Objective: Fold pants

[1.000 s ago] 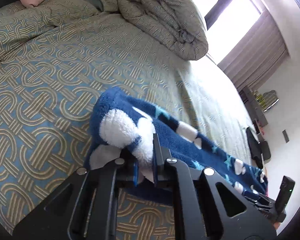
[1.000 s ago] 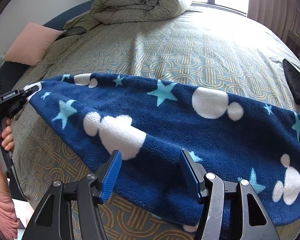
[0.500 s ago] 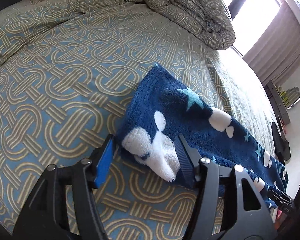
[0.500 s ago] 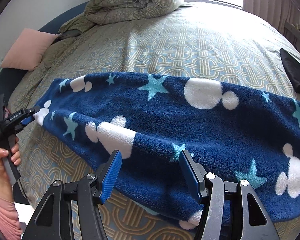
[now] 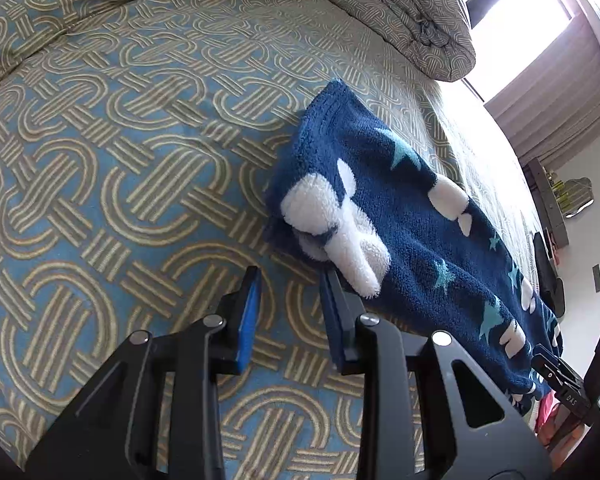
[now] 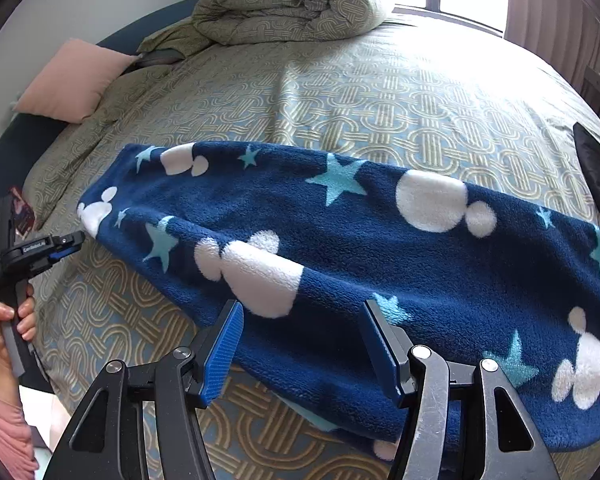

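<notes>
The left gripper (image 5: 290,280) is closing with only bedspread (image 5: 112,152) between its jaws — its right finger (image 5: 334,296) just beside the cuff of the blue fleece pants (image 6: 340,240) lying flat across the bed — while the right gripper (image 6: 300,320) hovers parted over their near edge, gripping nothing.

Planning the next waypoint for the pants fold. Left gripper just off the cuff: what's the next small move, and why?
Probably bring the left gripper forward over the cuff end of the pants and regrasp. Its fingers are closing on nothing, only the bedspread between them, while the pants lie flat, full length. The right gripper is open at the near edge.
</notes>
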